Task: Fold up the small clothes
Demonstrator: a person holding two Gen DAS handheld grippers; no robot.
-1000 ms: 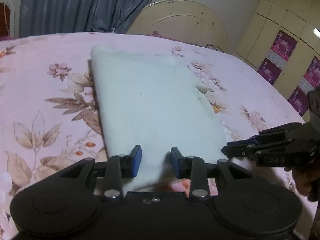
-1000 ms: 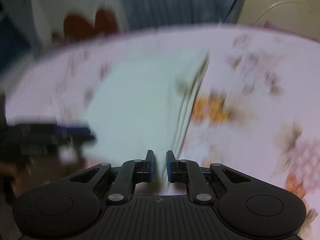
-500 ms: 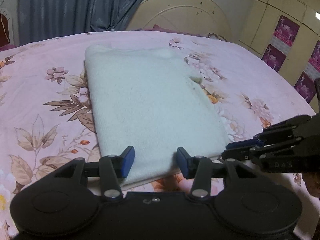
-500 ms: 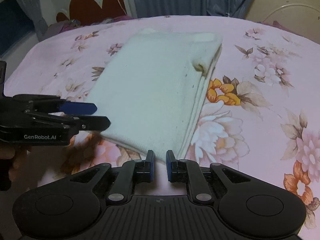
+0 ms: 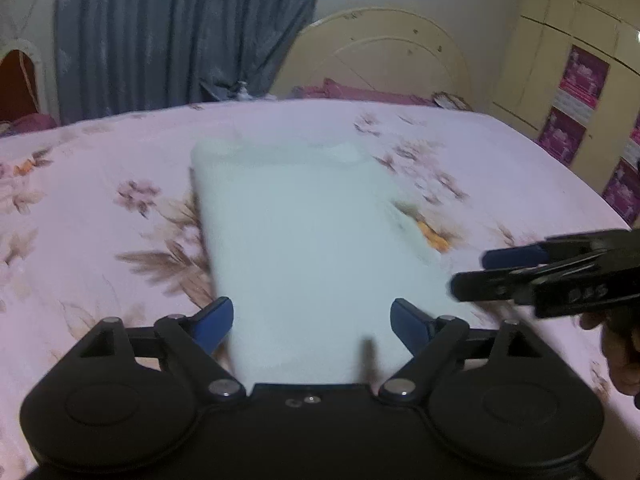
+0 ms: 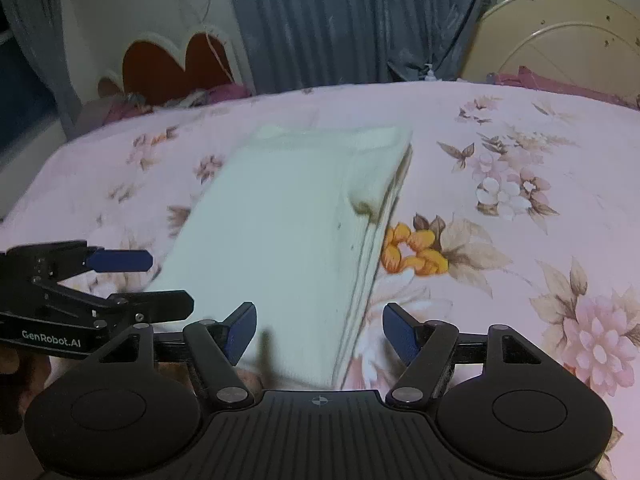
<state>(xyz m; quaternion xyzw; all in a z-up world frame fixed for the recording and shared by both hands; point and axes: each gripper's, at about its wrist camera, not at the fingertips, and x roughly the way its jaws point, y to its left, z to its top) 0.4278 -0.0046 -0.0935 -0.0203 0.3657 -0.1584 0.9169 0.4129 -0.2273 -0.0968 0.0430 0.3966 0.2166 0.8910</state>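
A pale white folded cloth [image 5: 304, 240] lies flat on the pink flowered bedsheet [image 5: 80, 208]; it also shows in the right wrist view [image 6: 288, 216], with stacked layers along its right edge. My left gripper [image 5: 312, 322] is open over the cloth's near edge, holding nothing. My right gripper [image 6: 319, 332] is open over the cloth's near right corner, holding nothing. The right gripper [image 5: 516, 276] shows from the side in the left wrist view, beside the cloth's right edge. The left gripper [image 6: 136, 280] shows from the side in the right wrist view, at the cloth's left.
A cream rounded headboard [image 5: 384, 60] and grey-blue curtains [image 5: 168, 32] stand beyond the bed. A cupboard with purple posters [image 5: 580, 92] is at the right. A red heart-shaped cushion [image 6: 176, 68] sits at the far left of the bed.
Both grippers have opened wide; the right one was shut half a second ago. Both have lifted and drawn back slightly from the cloth's near edge. The cloth lies still.
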